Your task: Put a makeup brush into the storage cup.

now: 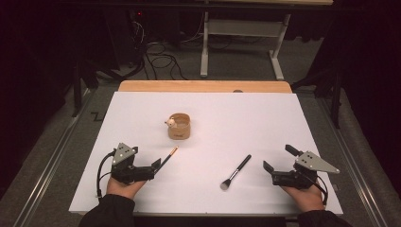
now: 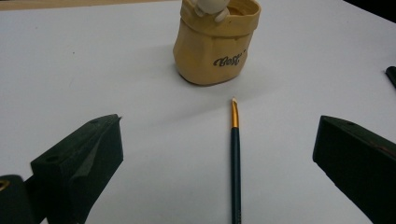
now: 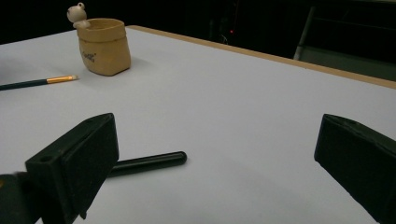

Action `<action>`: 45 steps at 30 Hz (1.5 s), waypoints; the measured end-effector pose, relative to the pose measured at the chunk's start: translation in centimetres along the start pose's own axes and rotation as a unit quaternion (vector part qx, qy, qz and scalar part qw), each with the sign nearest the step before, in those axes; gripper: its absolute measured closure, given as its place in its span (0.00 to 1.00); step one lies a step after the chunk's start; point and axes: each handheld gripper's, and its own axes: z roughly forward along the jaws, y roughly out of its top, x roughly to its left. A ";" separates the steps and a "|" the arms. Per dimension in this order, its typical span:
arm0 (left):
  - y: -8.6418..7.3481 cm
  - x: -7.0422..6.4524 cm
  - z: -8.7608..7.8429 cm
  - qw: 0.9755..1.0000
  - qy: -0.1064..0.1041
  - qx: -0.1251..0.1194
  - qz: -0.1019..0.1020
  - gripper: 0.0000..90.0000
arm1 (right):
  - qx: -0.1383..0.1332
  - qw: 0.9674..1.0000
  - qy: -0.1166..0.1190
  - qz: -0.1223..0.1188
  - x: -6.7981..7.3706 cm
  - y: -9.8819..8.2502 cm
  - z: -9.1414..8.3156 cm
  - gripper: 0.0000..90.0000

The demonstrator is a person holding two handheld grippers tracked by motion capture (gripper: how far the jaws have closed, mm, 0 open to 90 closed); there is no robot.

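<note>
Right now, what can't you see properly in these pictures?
- Inside of the tan pot: every view sees it from the side, walls hide it.
- Thin brush: handle end cut off by the left gripper view's bottom edge.
- Black brush: bristles hidden behind the right tongs.

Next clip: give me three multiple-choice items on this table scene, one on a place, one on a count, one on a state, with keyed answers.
1. Where does the thin brush lie?
A. Between the left gripper's jaws
B. Inside the cup
C. Beside the right gripper

2. How many brushes lie on the table?
A. One
B. Two
C. Four

3. The right gripper is:
A. Open, holding nothing
B. Shut on the black brush
C. Shut on the cup

Answers: 1 A, the left gripper straddles it; 2 B, thin brush plus black brush; 3 A, jaws apart. The cup stands untouched.
</note>
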 end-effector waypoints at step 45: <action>0.9 0.5 0.9 0.981 -0.001 0.196 0.013 0.17 | 0.007 1.000 0.009 0.000 0.2 0.0 0.2 0.01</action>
